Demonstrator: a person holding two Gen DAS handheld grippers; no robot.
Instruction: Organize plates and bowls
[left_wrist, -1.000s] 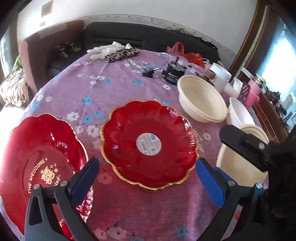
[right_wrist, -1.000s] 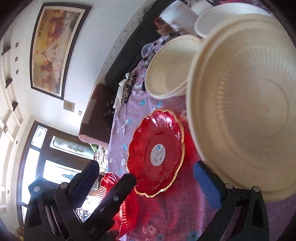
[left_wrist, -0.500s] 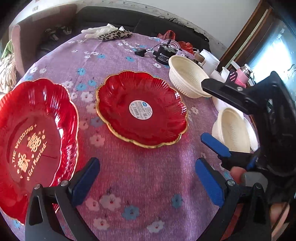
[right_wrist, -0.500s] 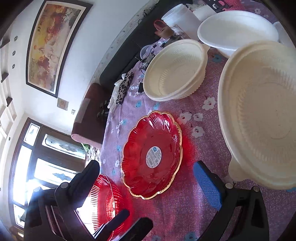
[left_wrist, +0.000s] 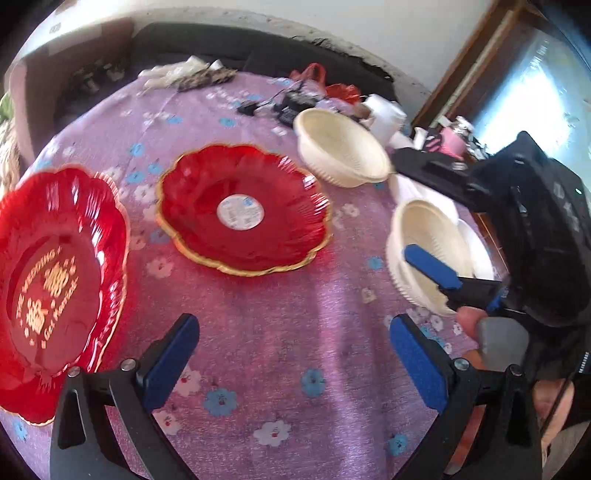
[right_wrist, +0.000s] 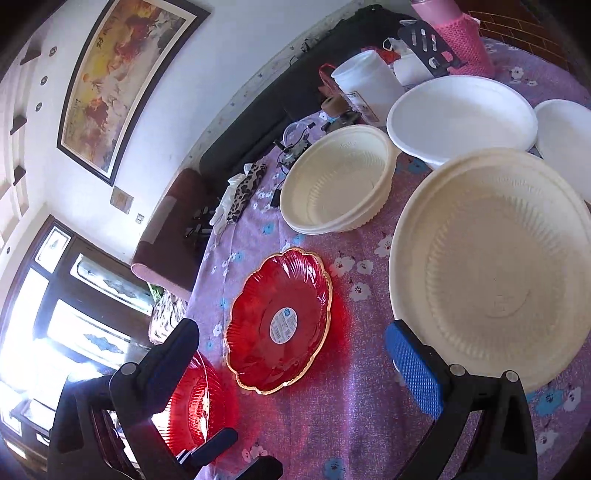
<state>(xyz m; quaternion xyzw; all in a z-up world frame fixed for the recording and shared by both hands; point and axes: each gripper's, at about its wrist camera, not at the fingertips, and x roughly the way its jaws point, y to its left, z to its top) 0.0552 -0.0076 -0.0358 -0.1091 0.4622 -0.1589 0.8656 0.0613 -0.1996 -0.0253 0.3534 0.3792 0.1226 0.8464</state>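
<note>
both grippers pulled back; cream bowl (right_wrist: 491, 266) sits released on the table's right, near the right gripper (right_wrist: 291, 354), jaws open and empty. left gripper (left_wrist: 291, 354) open too. next, grab the far cream bowl (right_wrist: 338, 181) by its rim and nest it squarely.

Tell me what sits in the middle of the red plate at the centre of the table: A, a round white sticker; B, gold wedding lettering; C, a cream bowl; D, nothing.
A: the centre red plate carries a round white sticker in its middle; the gold lettering is on the other red plate.
</note>
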